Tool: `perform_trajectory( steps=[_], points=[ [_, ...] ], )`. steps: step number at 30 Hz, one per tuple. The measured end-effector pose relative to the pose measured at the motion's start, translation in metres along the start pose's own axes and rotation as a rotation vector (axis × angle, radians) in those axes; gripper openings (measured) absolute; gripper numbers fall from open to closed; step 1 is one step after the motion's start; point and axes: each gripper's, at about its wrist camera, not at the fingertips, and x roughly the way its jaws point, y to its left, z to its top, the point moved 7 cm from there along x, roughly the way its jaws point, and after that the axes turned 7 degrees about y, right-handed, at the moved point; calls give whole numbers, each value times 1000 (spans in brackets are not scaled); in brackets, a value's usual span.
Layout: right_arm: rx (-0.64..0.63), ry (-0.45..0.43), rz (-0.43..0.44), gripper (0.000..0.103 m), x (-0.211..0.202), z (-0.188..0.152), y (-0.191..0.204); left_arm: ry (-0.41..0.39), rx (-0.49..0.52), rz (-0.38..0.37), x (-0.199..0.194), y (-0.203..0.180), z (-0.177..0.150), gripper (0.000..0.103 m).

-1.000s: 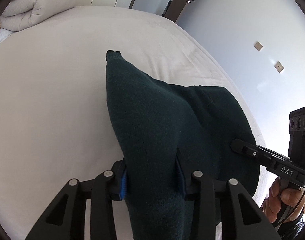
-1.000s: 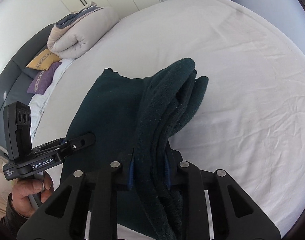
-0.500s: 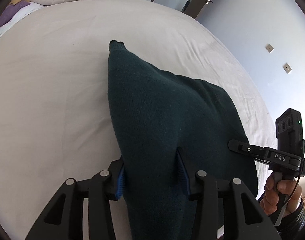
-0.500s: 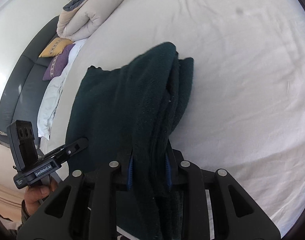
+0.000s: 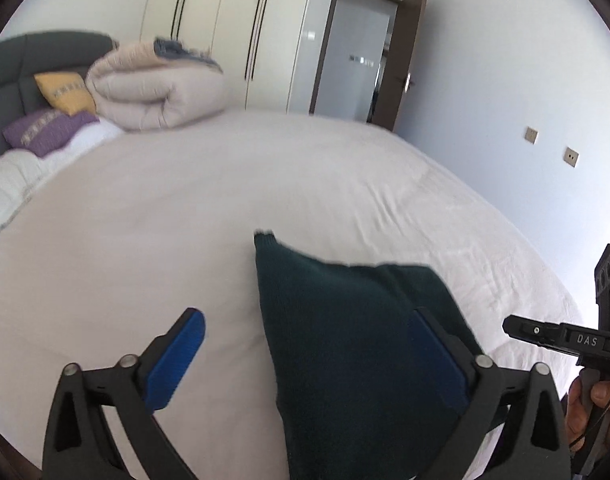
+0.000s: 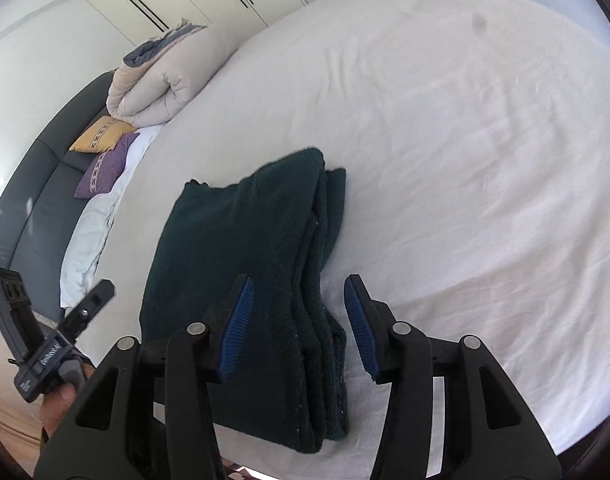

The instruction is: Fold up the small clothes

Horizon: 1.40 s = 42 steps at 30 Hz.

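Jaws of both the left gripper [image 5: 305, 352] and right gripper [image 6: 297, 320] had just been opening, releasing the folded dark green garment [image 6: 241, 280] onto the bed [image 6: 465, 160]. Risk: withdrawing pads [image 6: 237, 324] could snag the knit and disturb the stacked layers.

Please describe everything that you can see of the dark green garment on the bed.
The dark green garment looks like thick, fuzzy knit or fleece. It lies folded flat on the white bed sheet, with several stacked layers showing along its right edge. One corner sticks out at the far end. The right gripper has just been opening and its blue pads stand apart from the fabric. The left gripper has opened wide too.
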Motion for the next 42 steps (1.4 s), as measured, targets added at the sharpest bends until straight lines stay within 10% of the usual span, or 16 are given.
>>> perform_trajectory(
  steps=[4,11,15,28,42],
  points=[
    [-130,-164,-60,50,-57,5,29,-171,72,54,-52,-21,29,103],
    [-278,-582,-93,103,-171,3,88,-340,140,173,-135,-41,44,103],
    [-359,-741,-86,103,-218,-8,115,-274,127,161,-145,-36,40,103],
    [-272,-425,-195,103,-159,-33,89,151,-12,165,-58,-12,-40,103],
    [-190,-214,-384,103,-62,-56,44,219,-25,176,-43,-2,-57,103]
  ],
)
